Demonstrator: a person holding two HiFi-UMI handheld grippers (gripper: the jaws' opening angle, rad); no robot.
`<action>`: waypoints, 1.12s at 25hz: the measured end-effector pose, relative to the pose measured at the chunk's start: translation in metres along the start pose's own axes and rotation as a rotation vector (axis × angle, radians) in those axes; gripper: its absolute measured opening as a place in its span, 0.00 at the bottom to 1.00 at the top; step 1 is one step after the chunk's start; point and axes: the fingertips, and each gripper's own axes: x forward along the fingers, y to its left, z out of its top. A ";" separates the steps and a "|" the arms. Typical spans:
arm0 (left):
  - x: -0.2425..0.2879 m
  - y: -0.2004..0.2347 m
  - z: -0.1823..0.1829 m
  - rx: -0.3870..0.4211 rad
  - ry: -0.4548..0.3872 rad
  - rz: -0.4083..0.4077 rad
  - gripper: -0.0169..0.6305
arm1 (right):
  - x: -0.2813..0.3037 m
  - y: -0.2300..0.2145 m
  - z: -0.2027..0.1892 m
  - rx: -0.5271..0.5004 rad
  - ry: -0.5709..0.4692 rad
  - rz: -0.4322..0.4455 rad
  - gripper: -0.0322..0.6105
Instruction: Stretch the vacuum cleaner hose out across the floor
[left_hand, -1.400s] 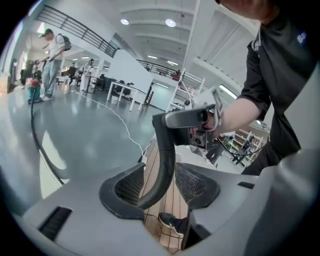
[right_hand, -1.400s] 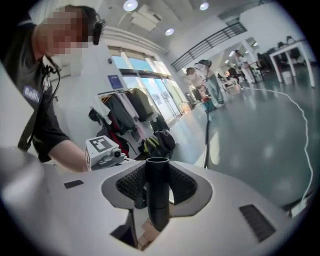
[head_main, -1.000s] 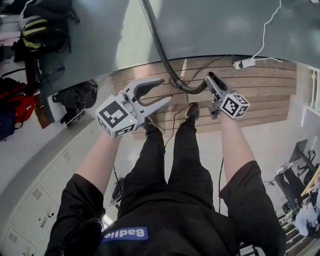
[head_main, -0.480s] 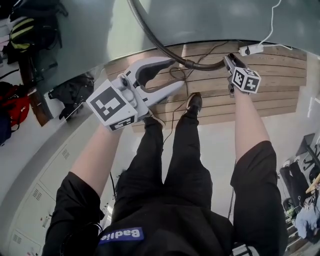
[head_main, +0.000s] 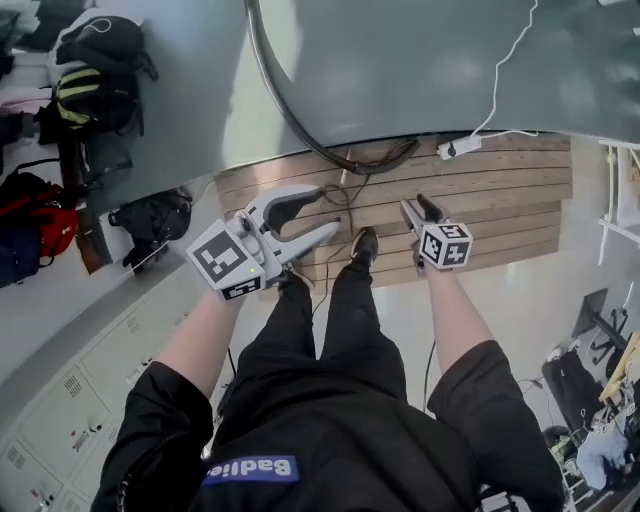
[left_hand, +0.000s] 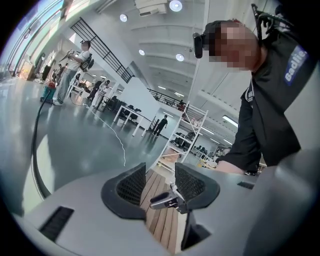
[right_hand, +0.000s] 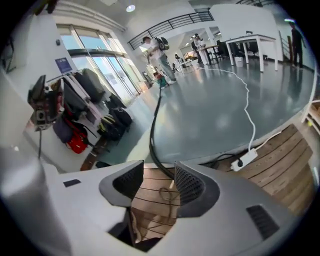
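Note:
The dark vacuum hose (head_main: 285, 110) runs from the far grey floor in a curve, and its end (head_main: 375, 162) lies at the edge of the wooden platform (head_main: 500, 190). My right gripper (head_main: 414, 203) hovers just short of that end, apart from it; its jaws are opening and nothing is between them. In the right gripper view the hose (right_hand: 154, 130) stretches away past the jaws of my right gripper (right_hand: 159, 175). My left gripper (head_main: 325, 210) is held open and empty above the platform, left of the hose end. The left gripper view catches the hose (left_hand: 35, 150) at its left edge.
A white power strip (head_main: 455, 147) with a white cable lies on the platform's far edge. Thin dark cords (head_main: 345, 195) loop on the planks near my shoes (head_main: 363, 243). Bags (head_main: 90, 70) hang at the left, and a black bag (head_main: 150, 215) lies below them. People (right_hand: 159, 52) stand far off.
My right gripper held the hose end, carried it forward, then let go and drew back. The hose end now lies at the platform's edge. The left gripper stayed open.

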 end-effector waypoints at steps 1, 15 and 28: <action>-0.004 -0.014 0.009 -0.001 -0.004 0.003 0.31 | -0.017 0.033 0.004 -0.017 -0.019 0.067 0.33; -0.102 -0.120 0.102 0.034 -0.149 0.047 0.31 | -0.193 0.327 0.164 -0.433 -0.184 0.419 0.32; -0.206 -0.164 0.116 0.029 -0.324 0.163 0.31 | -0.249 0.483 0.176 -0.606 -0.272 0.595 0.31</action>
